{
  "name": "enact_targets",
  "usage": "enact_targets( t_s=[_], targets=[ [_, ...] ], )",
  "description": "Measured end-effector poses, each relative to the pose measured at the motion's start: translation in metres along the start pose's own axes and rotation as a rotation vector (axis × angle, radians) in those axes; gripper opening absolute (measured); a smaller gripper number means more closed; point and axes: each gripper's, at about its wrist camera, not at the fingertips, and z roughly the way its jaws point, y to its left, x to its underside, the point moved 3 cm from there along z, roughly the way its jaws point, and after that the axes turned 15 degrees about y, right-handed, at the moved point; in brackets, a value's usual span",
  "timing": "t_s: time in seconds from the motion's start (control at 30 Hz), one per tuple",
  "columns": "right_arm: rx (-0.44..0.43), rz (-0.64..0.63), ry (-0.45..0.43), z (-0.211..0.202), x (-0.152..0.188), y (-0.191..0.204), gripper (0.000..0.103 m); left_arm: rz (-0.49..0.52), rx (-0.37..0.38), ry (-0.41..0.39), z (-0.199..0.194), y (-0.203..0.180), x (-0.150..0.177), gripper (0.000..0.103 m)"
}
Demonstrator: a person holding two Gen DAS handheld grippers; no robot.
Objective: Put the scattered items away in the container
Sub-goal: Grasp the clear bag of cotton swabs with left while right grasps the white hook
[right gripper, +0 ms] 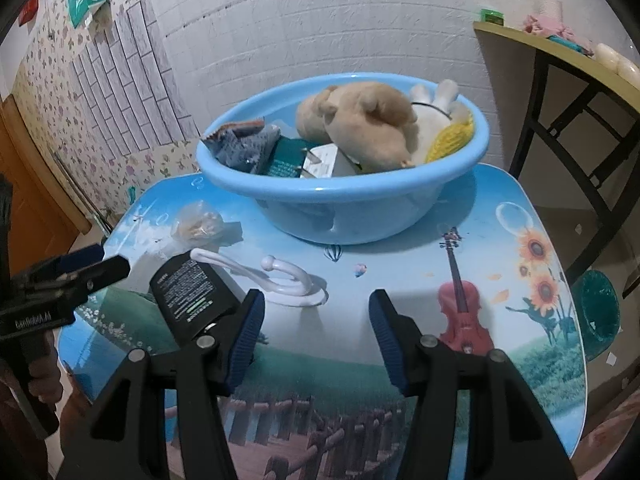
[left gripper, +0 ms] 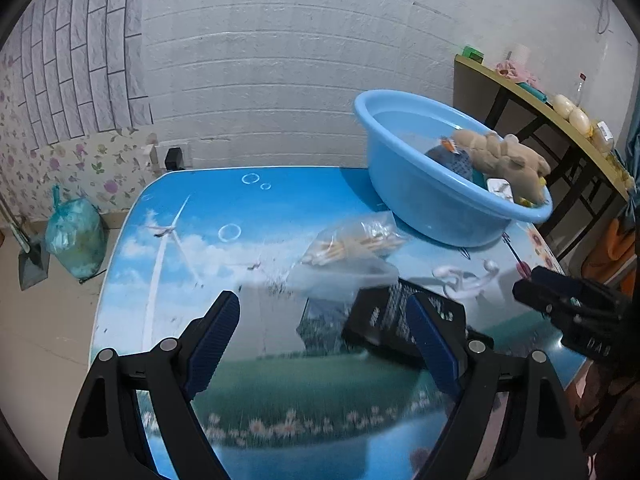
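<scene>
Nearest to you, both grippers hang over the near half of the printed table (right gripper: 500,208) with nothing between their fingers: your left gripper (left gripper: 322,336) stands spread wide, your right gripper (right gripper: 316,332) spread less far. Just ahead of your left gripper, a little to its right-hand finger, lies the black pouch (right gripper: 190,294), flat, label up, its long axis running on a diagonal from near-right to far-left in the right wrist view; I judge the left hand the nearer to it. Straight ahead of your right gripper lies the white hook (right gripper: 288,280), its arm stretching leftward until it touches or slips under the pouch's far corner; which of the two I cannot tell. Beyond those sits the clear bag (right gripper: 200,224) with something tan inside, near the foot of the blue basin (right gripper: 320,196). That makes three loose items on the table, one of each. Farthest, the basin already holds two plush toys, a grey cloth piece, a dark green packet and a white plug.
</scene>
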Motion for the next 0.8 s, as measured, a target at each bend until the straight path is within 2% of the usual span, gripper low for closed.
enact_targets(
  t_s=[0.07, 0.6, 0.8],
  targets=[
    [0.001, -0.007, 0.016, 0.008, -0.003, 0.0, 0.048, -0.002, -0.001, 0.012, 0.009, 0.001, -0.007, 0.085],
    [-0.05, -0.029, 0.048, 0.039, -0.024, -0.001, 0.045, -0.006, 0.054, 0.099, 0.061, -0.003, -0.044, 0.085],
    [-0.079, -0.054, 0.07, 0.049, -0.025, 0.003, 0.022, -0.005, 0.067, 0.121, 0.073, -0.006, -0.047, 0.085]
  ],
)
